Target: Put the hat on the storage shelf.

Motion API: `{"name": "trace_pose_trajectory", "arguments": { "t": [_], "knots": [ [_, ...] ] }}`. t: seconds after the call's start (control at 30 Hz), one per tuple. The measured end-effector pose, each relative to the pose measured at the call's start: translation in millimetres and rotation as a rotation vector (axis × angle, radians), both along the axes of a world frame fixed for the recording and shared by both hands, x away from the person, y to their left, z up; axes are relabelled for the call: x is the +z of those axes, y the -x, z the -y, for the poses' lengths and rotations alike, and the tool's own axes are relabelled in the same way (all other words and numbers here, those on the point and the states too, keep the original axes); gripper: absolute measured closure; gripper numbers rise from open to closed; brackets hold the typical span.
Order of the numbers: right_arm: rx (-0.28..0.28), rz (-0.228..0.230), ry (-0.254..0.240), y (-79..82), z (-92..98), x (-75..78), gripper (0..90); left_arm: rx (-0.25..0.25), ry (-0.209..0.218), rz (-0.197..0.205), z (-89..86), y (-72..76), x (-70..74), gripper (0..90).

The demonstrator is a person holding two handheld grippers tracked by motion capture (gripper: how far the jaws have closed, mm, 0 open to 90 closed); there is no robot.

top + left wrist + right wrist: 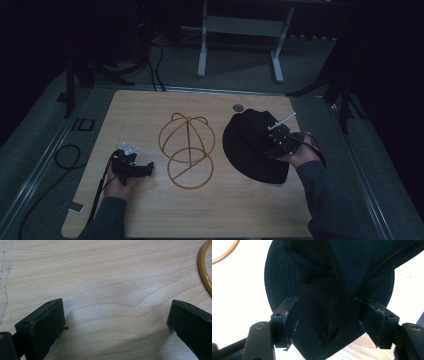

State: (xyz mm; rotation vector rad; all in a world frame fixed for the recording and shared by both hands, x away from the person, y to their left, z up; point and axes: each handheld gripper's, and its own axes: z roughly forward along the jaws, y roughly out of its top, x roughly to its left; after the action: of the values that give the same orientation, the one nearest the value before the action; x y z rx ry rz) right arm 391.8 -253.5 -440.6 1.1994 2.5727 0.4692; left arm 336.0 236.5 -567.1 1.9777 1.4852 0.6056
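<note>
A black brimmed hat [250, 145] lies on the right half of the wooden table [150, 115]. In the right gripper view its crown [329, 277] bulges up in a fold between my right gripper's [327, 302] jaws, which stand apart on either side of it, open. That right gripper [267, 145] sits over the hat's right side. A gold wire hat frame [187, 150] stands at the table's middle. My left gripper [147, 168] rests low on the left, jaws pointing toward the frame. Its jaws [116, 305] are wide open over bare wood, with the frame's gold ring [203, 270] at the right edge.
A round grommet hole [238, 107] sits near the table's far edge. Cables [67, 155] lie on the grey floor to the left. A white desk frame [240, 30] stands beyond the table.
</note>
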Motion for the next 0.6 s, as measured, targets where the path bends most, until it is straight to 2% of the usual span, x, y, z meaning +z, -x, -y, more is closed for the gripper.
{"name": "trace_pose_trajectory", "arguments": {
  "t": [0.27,0.6],
  "knots": [
    [-0.020,-0.055,0.021,-15.4,-4.2,-7.3,29.1,0.000,0.000,0.000,0.0,0.0,0.0,1.6],
    [-0.050,-0.092,0.028,-31.5,-7.0,-12.1,30.5,0.000,0.000,0.000,0.0,0.0,0.0,1.6]
  ]
}}
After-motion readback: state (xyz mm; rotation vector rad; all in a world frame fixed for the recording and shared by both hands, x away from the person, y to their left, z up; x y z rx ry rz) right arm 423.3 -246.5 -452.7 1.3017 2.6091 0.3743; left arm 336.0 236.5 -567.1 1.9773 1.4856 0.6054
